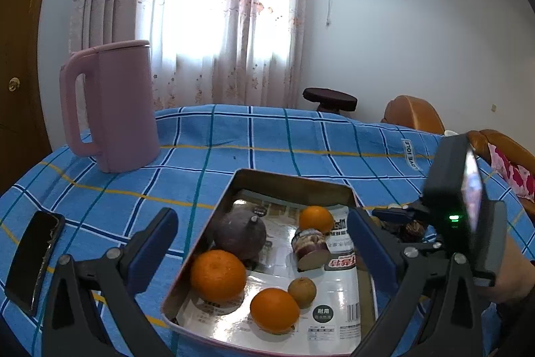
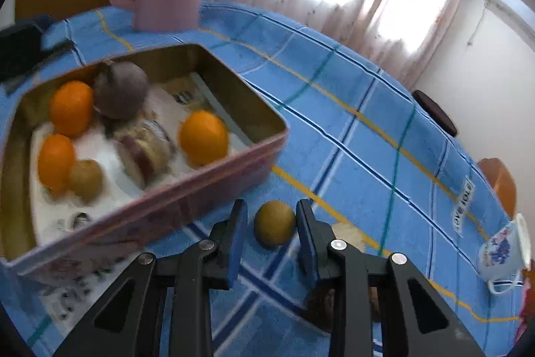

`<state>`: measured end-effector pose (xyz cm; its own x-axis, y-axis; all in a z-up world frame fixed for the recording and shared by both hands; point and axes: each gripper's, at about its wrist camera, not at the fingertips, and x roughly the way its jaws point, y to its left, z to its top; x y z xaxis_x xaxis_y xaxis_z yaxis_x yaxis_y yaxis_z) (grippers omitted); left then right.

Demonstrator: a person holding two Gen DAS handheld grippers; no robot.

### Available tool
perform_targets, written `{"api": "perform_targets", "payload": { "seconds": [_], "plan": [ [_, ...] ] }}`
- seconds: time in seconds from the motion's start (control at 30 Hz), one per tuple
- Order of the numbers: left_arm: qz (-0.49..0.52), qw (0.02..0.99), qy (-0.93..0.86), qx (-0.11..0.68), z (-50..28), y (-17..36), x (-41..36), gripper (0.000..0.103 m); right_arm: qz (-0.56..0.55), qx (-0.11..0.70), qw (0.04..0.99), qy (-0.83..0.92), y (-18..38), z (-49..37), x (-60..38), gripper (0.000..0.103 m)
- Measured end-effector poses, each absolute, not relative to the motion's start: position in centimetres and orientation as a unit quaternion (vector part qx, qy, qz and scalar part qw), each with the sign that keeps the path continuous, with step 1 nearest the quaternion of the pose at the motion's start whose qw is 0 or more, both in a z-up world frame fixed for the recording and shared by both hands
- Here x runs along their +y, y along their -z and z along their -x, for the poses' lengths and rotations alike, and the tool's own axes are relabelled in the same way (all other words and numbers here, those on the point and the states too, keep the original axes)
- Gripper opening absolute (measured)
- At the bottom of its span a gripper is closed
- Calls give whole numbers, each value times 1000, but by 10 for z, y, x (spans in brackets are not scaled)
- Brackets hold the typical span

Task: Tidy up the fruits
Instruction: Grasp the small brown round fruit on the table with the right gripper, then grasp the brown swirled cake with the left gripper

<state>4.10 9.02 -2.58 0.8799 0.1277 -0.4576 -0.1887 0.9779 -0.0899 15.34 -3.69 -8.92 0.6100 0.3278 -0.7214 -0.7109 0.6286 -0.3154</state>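
Observation:
A pink metal tray (image 1: 294, 180) (image 2: 214, 176) on the blue checked cloth holds three oranges (image 1: 218, 275), a purple round fruit (image 1: 240, 235), a cut purple-skinned piece (image 1: 311, 248) and a small brown fruit (image 1: 302, 291). My left gripper (image 1: 264, 243) is open wide above the tray's near end, empty. My right gripper (image 2: 271, 233) is open, its jaws on either side of a second small brown-green fruit (image 2: 275, 227) lying on the cloth right of the tray, not closed on it. A dark fruit (image 2: 322, 303) lies half hidden under its right finger.
A pink kettle (image 1: 113, 106) stands at the back left. A black phone (image 1: 33, 260) lies at the left edge. A flowered cup (image 2: 505, 251) lies on its side at the right. Orange chairs (image 1: 414, 114) and a dark stool (image 1: 329, 97) stand beyond the table.

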Motion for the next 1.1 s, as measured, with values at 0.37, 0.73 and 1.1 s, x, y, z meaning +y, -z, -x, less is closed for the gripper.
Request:
{"api": "perform_targets", "payload": {
  "seconds": [0.37,0.73,1.1],
  "plan": [
    [46,970,-34,237,-57,17,52,103,137,280,908,-281,46,-148,-122,27],
    [1,955,42,294,-102,34,-31,103,30,292,936,-194,48,-163,-220,27],
    [-22,920,94,379,-139,64,-84,77,42,288,936,-199,50,-163,-220,27]
  ]
}}
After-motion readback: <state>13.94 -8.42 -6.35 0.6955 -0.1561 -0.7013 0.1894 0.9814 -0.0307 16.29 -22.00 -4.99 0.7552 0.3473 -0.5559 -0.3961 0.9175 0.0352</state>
